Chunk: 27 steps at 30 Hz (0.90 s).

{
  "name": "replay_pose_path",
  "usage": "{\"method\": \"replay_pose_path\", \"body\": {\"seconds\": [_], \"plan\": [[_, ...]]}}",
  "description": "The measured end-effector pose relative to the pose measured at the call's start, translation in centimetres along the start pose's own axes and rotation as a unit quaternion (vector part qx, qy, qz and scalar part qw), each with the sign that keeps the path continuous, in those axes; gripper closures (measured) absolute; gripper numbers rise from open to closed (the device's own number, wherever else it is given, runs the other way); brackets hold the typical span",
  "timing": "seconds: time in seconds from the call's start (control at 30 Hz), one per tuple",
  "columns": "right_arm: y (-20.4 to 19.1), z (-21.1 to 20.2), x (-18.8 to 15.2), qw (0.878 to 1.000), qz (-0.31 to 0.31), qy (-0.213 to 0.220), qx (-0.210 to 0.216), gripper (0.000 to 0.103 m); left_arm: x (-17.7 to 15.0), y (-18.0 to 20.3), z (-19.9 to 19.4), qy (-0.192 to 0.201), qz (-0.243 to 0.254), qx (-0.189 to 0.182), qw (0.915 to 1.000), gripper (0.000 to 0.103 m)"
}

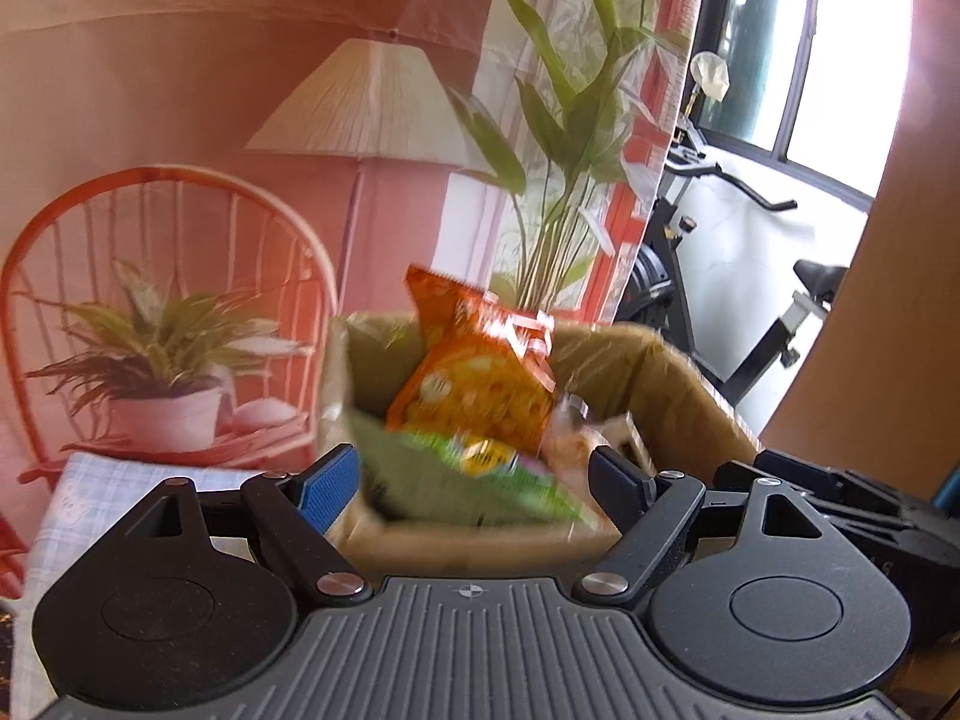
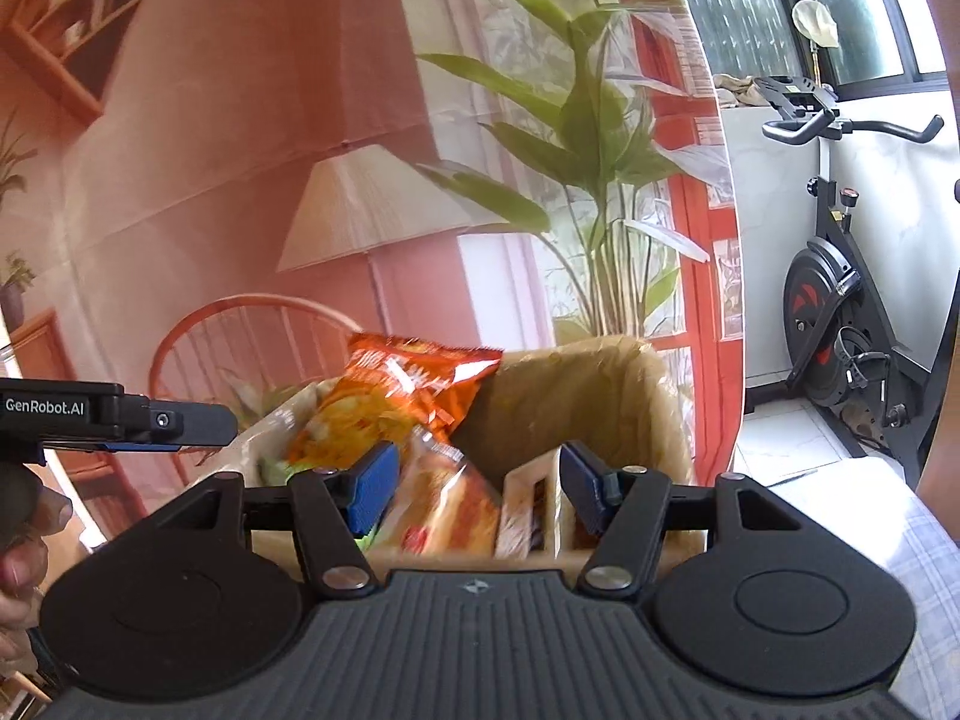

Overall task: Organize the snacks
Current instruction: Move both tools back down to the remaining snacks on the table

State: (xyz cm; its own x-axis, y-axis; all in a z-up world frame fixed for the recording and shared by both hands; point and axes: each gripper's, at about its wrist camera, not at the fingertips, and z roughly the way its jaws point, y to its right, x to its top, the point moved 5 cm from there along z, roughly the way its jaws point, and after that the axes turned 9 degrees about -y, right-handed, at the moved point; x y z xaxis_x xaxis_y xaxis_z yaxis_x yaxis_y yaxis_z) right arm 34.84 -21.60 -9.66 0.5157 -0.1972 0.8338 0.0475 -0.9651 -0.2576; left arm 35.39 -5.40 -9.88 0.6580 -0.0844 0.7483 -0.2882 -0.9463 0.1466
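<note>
Several snack packs stand in the cardboard box [image 1: 678, 396], the orange chip bag [image 1: 480, 384] tallest. My left claw [image 1: 474, 480] hangs wide open just before the box, empty. My right claw [image 2: 474, 486] is partly open, gripping nothing, a red pack [image 2: 444, 504] beyond it. Box sits on checked cloth [image 1: 84, 498]. Only the right view shows the whole exercise bike [image 2: 840, 324] beside the box.

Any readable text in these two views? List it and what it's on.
"GenRobot.AI": white lettering on the side of the left gripper, in the right wrist view.
Orange snack bag in the cardboard box: large white characters, too blurred to read.
Green snack bag: print too blurred to read.
Nothing else legible.
</note>
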Motion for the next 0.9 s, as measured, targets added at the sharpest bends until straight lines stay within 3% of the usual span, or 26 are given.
{"method": "replay_pose_path", "body": {"seconds": [0.27, 0.47, 0.67, 0.9], "plan": [[-2.1, -1.7, -6.7, 0.999, -0.008, -0.039, 0.021, 0.04, -6.9, -2.4, -1.8, -0.031, 0.009, 0.015, 0.9994, 0.018], [-2.3, -2.2, -13.2, 0.995, -0.019, -0.097, 0.015, 0.04, -11.6, -3.6, -1.9, -0.047, 0.002, 0.028, 0.9985, 0.018], [-1.6, -2.2, -19.0, 0.985, -0.038, -0.166, 0.009, 0.04, -15.1, -4.3, -1.1, -0.061, -0.017, 0.04, 0.9972, 0.018], [-1.6, -2.8, -22.6, 0.967, -0.13, -0.22, -0.003, 0.04, -18.2, -4.6, 0.1, -0.088, -0.06, 0.037, 0.9937, 0.018]]}}
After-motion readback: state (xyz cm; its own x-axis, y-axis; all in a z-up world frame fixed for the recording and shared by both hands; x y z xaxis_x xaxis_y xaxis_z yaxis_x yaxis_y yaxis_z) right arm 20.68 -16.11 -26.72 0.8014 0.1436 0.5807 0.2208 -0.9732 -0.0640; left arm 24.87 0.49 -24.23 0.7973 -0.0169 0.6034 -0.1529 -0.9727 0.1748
